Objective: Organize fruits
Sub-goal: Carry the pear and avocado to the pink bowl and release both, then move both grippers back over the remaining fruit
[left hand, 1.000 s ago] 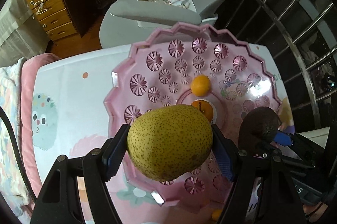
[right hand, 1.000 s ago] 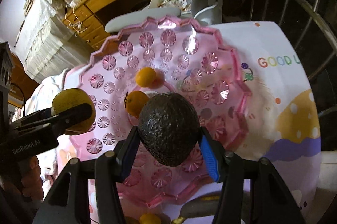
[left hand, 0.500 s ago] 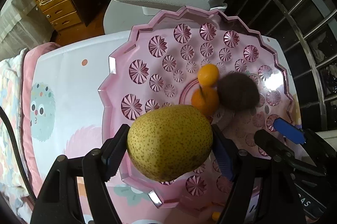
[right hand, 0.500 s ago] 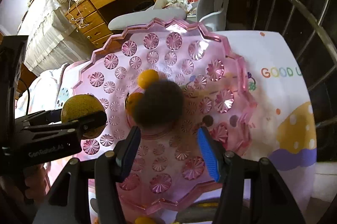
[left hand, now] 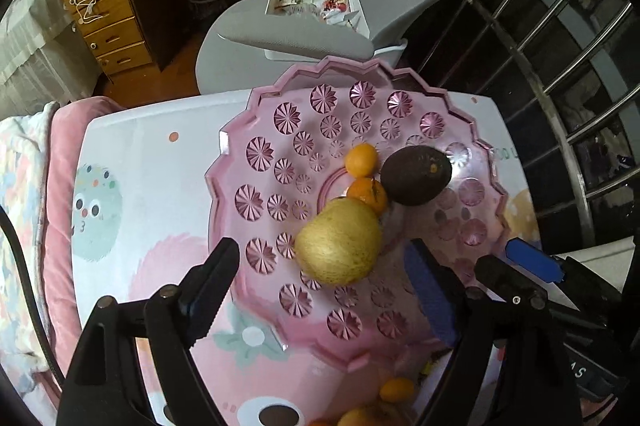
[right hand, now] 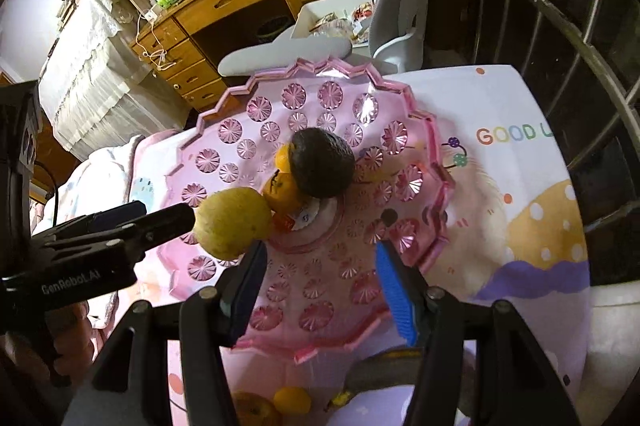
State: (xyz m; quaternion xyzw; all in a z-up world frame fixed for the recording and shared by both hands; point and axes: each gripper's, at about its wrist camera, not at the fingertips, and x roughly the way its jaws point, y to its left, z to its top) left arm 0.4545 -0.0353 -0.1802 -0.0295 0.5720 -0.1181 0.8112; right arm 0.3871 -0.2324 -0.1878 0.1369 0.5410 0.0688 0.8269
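Pear (left hand: 339, 241) on plate (left hand: 256, 129), both grippers wide, empty

Avocado (right hand: 321, 163) and pear (right hand: 233, 222) on plate (right hand: 416, 185)

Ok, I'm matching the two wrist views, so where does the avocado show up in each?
Left wrist: avocado right of centre in the pink tray, beside two small oranges.
Right wrist: avocado at tray centre, above the pear.
Shared landmark: grey chair.
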